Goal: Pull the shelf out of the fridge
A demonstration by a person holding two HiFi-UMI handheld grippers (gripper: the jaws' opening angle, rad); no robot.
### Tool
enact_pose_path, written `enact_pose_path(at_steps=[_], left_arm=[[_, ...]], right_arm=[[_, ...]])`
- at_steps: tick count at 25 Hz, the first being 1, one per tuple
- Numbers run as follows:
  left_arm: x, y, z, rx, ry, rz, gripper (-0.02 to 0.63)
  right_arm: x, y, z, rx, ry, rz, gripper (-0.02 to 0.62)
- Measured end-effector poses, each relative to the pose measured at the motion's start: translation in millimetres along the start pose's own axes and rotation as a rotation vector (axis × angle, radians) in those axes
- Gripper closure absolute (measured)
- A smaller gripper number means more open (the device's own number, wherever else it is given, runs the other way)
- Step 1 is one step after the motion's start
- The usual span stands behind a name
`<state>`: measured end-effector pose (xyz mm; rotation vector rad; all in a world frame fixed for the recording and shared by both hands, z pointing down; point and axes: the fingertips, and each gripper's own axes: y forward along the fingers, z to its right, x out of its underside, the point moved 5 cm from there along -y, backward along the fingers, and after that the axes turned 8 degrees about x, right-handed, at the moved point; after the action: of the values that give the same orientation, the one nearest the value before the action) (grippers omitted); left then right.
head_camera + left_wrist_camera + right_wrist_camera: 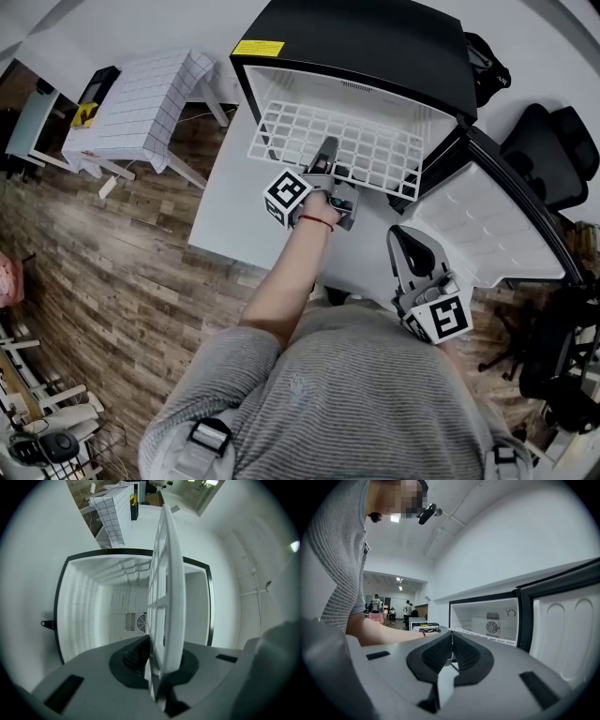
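No legible text; yellow sticker [258,48] on fridge [375,37] top too small.

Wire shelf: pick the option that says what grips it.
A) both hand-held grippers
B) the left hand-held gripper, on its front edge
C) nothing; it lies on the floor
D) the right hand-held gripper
B: the left hand-held gripper is clamped on the front edge of the white wire shelf, while the right hand-held gripper is apart from it, jaws together with nothing between them.

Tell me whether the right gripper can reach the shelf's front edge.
Probably yes: nothing lies between the right gripper and the shelf; the left gripper clamps only part of its front edge.
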<state>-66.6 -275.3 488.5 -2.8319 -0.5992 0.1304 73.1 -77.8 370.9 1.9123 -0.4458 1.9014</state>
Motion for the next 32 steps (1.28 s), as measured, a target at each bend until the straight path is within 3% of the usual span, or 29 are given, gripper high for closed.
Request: enact_pose_path(at_steps=[32], left_arm=[[2.5,-18.4,4.2,0.006,0.004,-0.004,0.572]], right_arm=[[-0.6,-4.5,3.7,-0.012,0.002,0.009,0.581]])
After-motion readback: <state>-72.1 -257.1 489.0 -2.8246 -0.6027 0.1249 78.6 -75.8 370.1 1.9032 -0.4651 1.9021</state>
